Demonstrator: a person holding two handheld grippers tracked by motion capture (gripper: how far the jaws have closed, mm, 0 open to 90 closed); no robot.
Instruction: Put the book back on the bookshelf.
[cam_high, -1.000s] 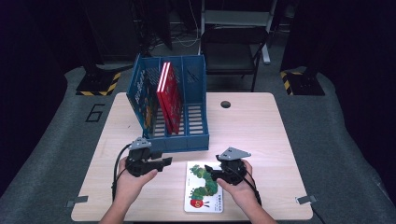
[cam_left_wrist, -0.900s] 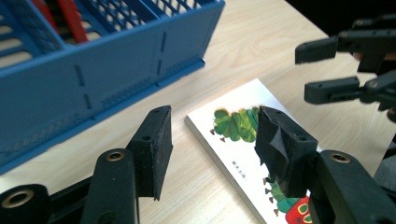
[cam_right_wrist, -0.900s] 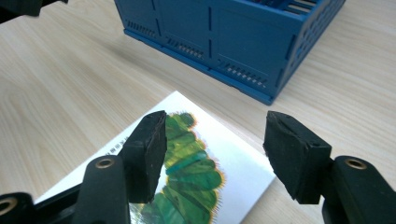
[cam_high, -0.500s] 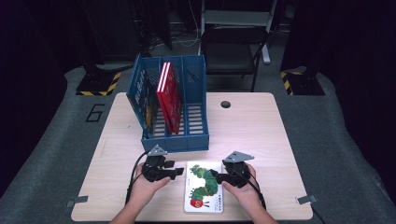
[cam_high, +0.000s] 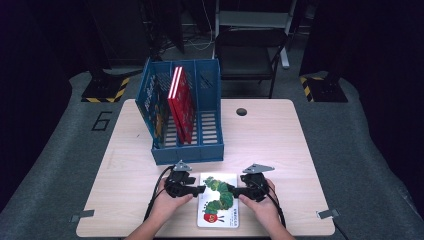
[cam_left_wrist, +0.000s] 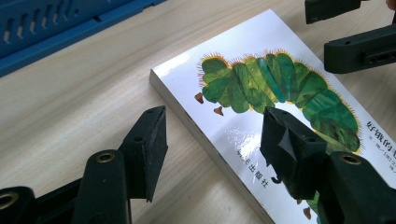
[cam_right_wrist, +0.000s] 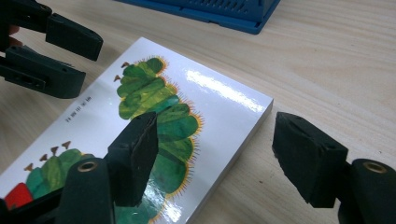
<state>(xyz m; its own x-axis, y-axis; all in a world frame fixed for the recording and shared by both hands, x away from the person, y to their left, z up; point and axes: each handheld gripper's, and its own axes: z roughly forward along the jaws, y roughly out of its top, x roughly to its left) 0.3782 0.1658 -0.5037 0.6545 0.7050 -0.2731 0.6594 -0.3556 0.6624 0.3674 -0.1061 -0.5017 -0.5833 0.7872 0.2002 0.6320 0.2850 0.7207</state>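
A white picture book (cam_high: 218, 200) with a green caterpillar on its cover lies flat near the table's front edge. My left gripper (cam_high: 198, 190) is at the book's left edge and open, its jaws having just been opening. In the left gripper view (cam_left_wrist: 215, 140) one jaw hangs over the bare wood and the other over the cover (cam_left_wrist: 261, 88). My right gripper (cam_high: 234, 191) is at the book's right edge, open too and just widened. Its jaws (cam_right_wrist: 217, 149) straddle that edge of the book (cam_right_wrist: 154, 102) without pressing on it.
A blue file rack (cam_high: 187, 154) stands behind the book, with red books (cam_high: 181, 102) in its middle slot and a dark book (cam_high: 155, 107) in the left one. A cable hole (cam_high: 241, 111) lies to its right. A chair (cam_high: 247, 55) stands beyond the table.
Both hands have come down to the book. The left one also moved right, up to the book's left edge. Both pairs of jaws stand wider.
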